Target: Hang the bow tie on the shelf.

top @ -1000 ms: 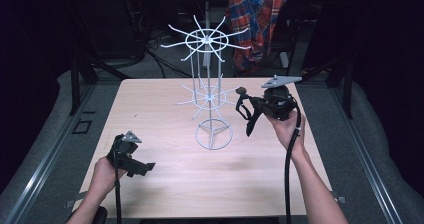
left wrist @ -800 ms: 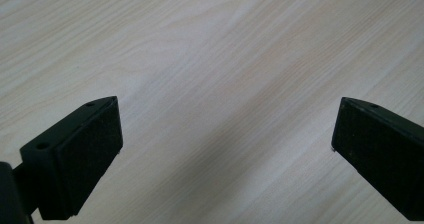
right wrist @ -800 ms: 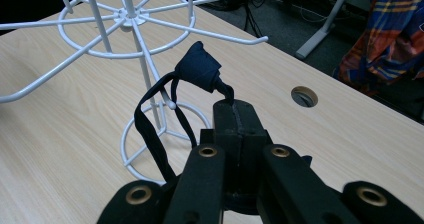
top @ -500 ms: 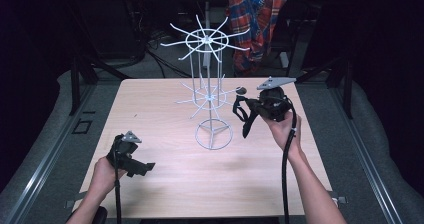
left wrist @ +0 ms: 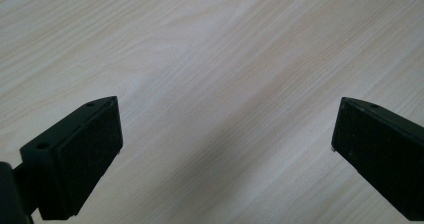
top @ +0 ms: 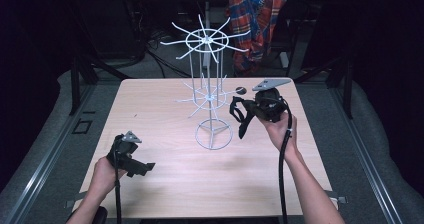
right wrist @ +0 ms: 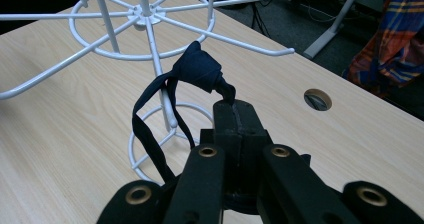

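A white wire rack [top: 213, 134] with two tiers of spokes stands on the middle of the wooden table [top: 165, 109]. My right gripper [top: 236, 107] hovers just right of its lower tier, shut on a dark navy knotted strap [top: 243, 125] that hangs in a loop below the jaws. In the right gripper view the strap's knot [right wrist: 197, 69] sits just beyond the closed jaws of the right gripper [right wrist: 235, 115], close to a spoke of the rack [right wrist: 150, 49]. My left gripper [top: 143, 168] rests low at the table's near left. The left gripper [left wrist: 225, 129] is open, with bare wood between its pads.
A round cable hole [top: 240, 90] lies in the table behind the right gripper and shows as a hole [right wrist: 317, 99] in the right gripper view. A plaid cloth [top: 255, 14] hangs beyond the far edge. Dark floor and metal legs surround the table.
My right gripper has shifted slightly left toward the rack, carrying the strap with it. The left gripper has stayed where it was.
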